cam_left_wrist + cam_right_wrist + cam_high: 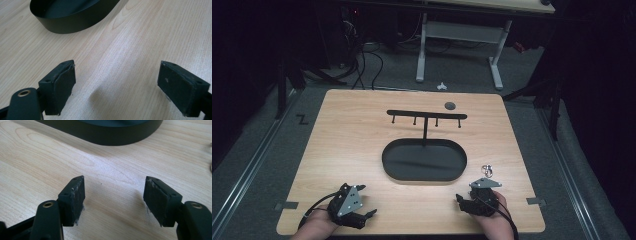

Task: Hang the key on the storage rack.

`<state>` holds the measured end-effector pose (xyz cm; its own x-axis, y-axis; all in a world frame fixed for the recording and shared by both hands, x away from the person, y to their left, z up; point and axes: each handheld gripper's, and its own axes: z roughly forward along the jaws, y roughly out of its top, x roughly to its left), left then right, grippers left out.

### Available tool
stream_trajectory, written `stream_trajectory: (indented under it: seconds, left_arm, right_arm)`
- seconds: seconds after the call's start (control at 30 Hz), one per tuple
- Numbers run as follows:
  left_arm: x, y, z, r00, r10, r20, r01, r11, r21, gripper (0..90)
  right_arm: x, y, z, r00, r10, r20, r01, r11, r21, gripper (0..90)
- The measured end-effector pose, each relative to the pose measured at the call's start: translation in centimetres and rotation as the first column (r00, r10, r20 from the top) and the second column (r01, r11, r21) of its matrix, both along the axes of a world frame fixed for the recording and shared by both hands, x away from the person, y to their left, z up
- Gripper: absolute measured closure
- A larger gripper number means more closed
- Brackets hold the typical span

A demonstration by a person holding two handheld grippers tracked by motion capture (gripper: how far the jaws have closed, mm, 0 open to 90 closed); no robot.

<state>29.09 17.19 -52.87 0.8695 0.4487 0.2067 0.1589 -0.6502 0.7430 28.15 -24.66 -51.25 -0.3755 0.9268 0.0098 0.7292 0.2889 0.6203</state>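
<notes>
The left gripper [116, 82] rests low over the table [352, 145], its jaws spread wide with only bare wood grain between the pads [65, 80]. Ahead of it and off to one side sits the black oval tray [72, 23], its curved wall well clear of the jaw tips. The right gripper [115, 198] stands likewise parted — nothing between its jaws — with the same tray's wall [110, 136] straight ahead and near.

From the high view, the left gripper [369, 214] and right gripper [460, 200] lie at the near edge of the table, each in a hand [314, 227], the tray [424, 160] between and beyond them. Just beyond the right gripper lies a small metal key ring [487, 171], beside the tray's end. A black T-shaped hook rack [426, 116] rises from the tray's far side — a small dark disc [450, 105] lies past it.
</notes>
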Motion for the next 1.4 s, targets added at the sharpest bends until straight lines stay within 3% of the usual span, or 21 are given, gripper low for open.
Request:
stream_trajectory:
  seconds: [0.8, 1.07, 1.4]
  left_arm:
    - [0.0, 0.0, 0.0, 1.0, -0.003, 0.0, 0.003, 1.0, 0.002, 15.3]
    - [0.0, -0.1, 0.0, 1.0, -0.002, -0.001, 0.002, 1.0, 0.004, 15.3]
    - [0.0, 0.0, 0.0, 1.0, -0.003, 0.001, 0.003, 1.0, -0.001, 15.3]
  right_arm:
    - [-0.5, -3.6, 0.7, 0.9956, -0.077, -0.053, 0.077, 0.997, -0.011, 29.7]
    - [-0.6, -4.9, 0.9, 0.9924, -0.108, -0.059, 0.107, 0.994, -0.014, 24.7]
    - [1.0, -6.4, 1.4, 0.9824, -0.162, -0.093, 0.158, 0.986, -0.045, 28.7]
